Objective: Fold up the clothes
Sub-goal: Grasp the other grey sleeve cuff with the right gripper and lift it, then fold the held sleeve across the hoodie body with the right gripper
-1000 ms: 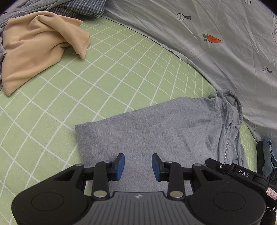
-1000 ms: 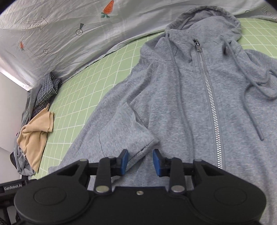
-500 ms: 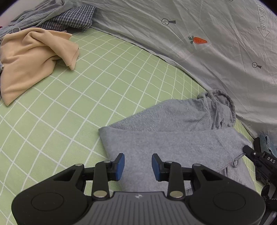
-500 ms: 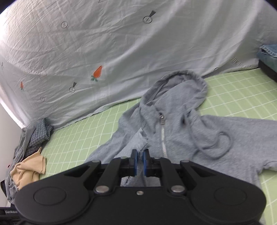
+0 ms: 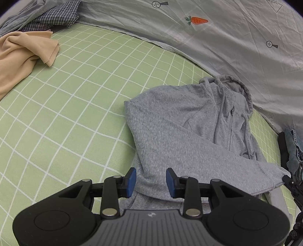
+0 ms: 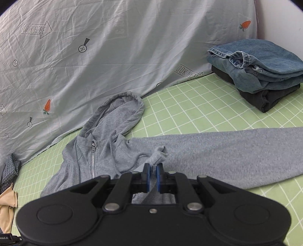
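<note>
A grey zip hoodie [image 5: 170, 117] lies front up on the green checked sheet [image 5: 66, 113], hood [image 6: 117, 113] toward the printed cloth. One sleeve [image 5: 217, 151] is drawn slantwise over the body. Its end is pinched in my right gripper [image 6: 153, 177], which is shut on it; a tuft of cuff [image 6: 158, 157] sticks out past the pads. Another long grey sleeve [image 6: 236, 153] lies flat to the right. My left gripper [image 5: 150, 179] hovers open over the hoodie's lower left edge, pads apart, with fabric only below them.
A beige garment [image 5: 22, 51] and a checked one [image 5: 56, 15] are heaped at the far left. Folded jeans [image 6: 261, 62] sit on a dark folded garment [image 6: 265, 96] at the right. A grey printed cloth [image 5: 227, 47] rises behind the sheet.
My right gripper shut on the sleeve end, rose and carried it across the hoodie's front. My left gripper slid along the hoodie's lower edge, still open.
</note>
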The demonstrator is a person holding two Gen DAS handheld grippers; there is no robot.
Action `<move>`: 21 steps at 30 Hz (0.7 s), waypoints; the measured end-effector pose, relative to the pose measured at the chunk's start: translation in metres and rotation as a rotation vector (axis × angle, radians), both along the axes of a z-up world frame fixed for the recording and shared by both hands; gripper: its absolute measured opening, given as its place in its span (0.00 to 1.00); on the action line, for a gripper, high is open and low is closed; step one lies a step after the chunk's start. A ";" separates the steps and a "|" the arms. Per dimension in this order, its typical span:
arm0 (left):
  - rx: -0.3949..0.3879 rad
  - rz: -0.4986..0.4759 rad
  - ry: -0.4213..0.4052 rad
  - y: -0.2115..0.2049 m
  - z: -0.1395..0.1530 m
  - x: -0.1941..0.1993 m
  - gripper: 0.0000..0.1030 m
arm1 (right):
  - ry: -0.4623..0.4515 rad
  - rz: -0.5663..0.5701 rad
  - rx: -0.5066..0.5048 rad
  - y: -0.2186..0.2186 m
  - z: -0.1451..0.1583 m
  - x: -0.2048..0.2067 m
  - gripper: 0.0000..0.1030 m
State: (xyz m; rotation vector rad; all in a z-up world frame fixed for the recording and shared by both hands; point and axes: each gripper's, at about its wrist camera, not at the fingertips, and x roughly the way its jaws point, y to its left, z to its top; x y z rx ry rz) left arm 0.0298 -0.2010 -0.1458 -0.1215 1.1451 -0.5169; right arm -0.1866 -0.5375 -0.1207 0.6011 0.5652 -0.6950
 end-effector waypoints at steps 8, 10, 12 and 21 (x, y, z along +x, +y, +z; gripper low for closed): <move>0.031 0.000 -0.041 -0.031 0.005 0.016 0.35 | -0.066 -0.110 -0.038 -0.057 0.014 -0.004 0.07; 0.057 -0.007 -0.031 -0.033 0.002 0.014 0.35 | -0.068 -0.138 -0.050 -0.067 0.017 -0.013 0.07; 0.085 -0.017 -0.020 -0.035 -0.004 0.011 0.35 | -0.076 -0.166 -0.059 -0.074 0.018 -0.023 0.07; 0.207 -0.025 0.028 -0.052 -0.023 0.019 0.35 | -0.078 -0.300 -0.054 -0.099 0.013 -0.069 0.07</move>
